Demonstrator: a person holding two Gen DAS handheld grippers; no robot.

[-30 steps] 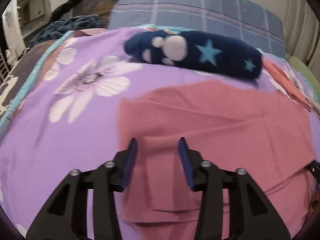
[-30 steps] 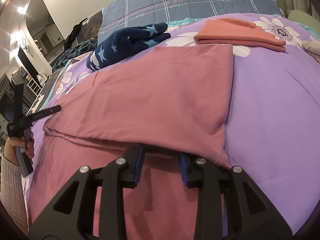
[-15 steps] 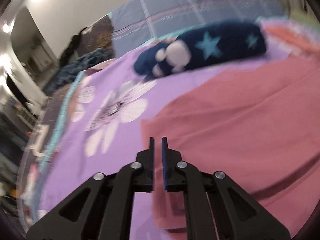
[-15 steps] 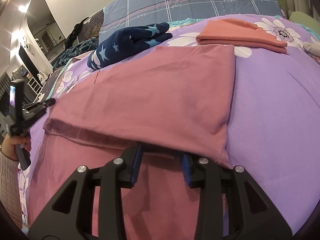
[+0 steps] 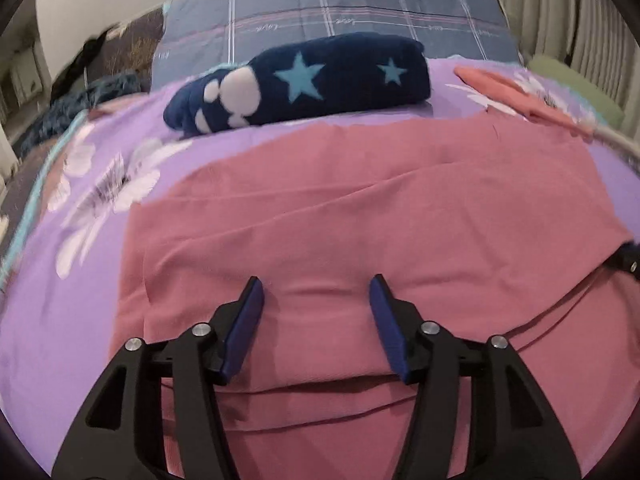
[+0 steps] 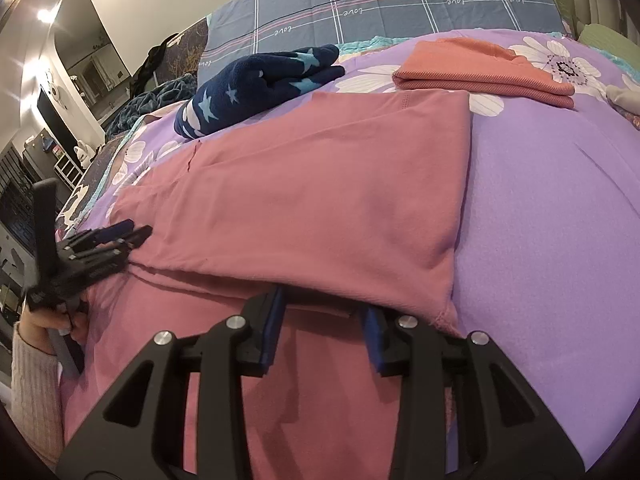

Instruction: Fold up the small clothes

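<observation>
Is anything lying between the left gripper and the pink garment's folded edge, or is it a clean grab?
Nothing visible is in the way. The left gripper hovers open directly over the pink garment, bare cloth between its fingers. The navy star fleece and folded orange cloth lie apart, beyond the garment's far edge.

My left gripper (image 5: 316,300) sits low in the frame, its two blue-padded black fingers (image 5: 242,330) spread wide apart over a dusty pink cotton garment (image 5: 360,208). The garment lies spread across a purple bedsheet printed with white flowers (image 5: 80,200), with a folded edge crossing below my fingers. Beyond it rests a rolled navy fleece garment with light blue stars (image 5: 312,84). A folded coral-orange cloth (image 5: 516,92) lies at far right.
</observation>
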